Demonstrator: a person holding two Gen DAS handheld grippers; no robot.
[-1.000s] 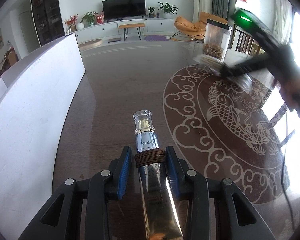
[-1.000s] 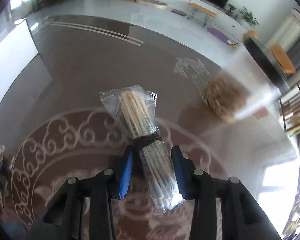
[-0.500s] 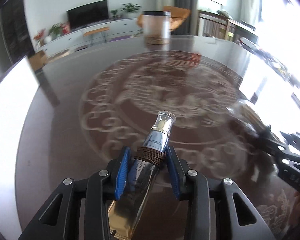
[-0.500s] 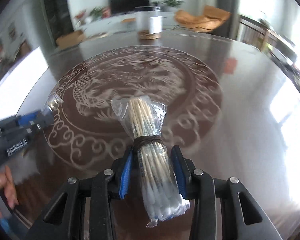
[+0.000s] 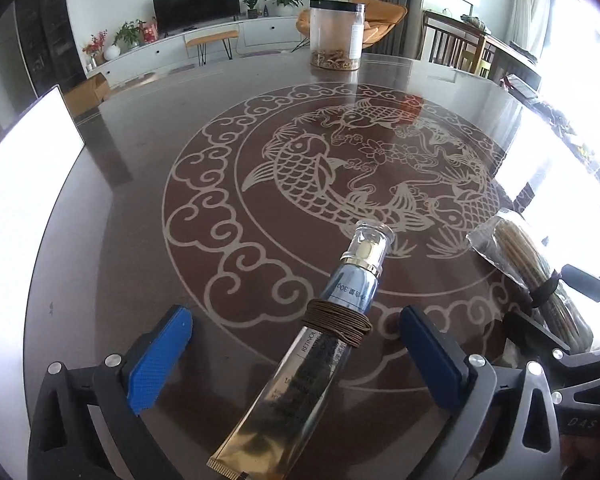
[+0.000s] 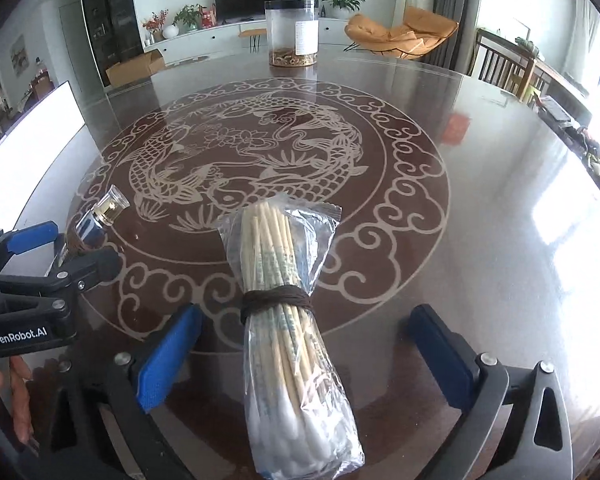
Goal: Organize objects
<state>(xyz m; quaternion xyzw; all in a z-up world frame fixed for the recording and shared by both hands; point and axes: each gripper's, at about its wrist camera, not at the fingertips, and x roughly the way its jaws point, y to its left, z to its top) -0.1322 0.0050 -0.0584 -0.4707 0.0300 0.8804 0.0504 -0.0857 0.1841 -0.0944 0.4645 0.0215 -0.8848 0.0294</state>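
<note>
A silver-gold cosmetic tube (image 5: pixel 320 352) with a clear cap and a brown cord wound round it lies on the round table between the wide-open fingers of my left gripper (image 5: pixel 296 332); its cap also shows in the right wrist view (image 6: pixel 100 216). A plastic bag of cotton swabs (image 6: pixel 288 312) tied with a brown cord lies between the wide-open fingers of my right gripper (image 6: pixel 304 332). That bag also shows at the right of the left wrist view (image 5: pixel 516 252). Neither gripper touches its object.
The dark round table (image 6: pixel 480 184) has a carp pattern inlaid in its middle. A clear jar (image 6: pixel 292 32) with a black lid and brown contents stands at the far edge. A white panel (image 5: pixel 24 168) stands at the left. Chairs are at the right.
Both grippers have opened and let go of the tube and the swab bag, which now lie on the table. Both views have swung to face the jar.
</note>
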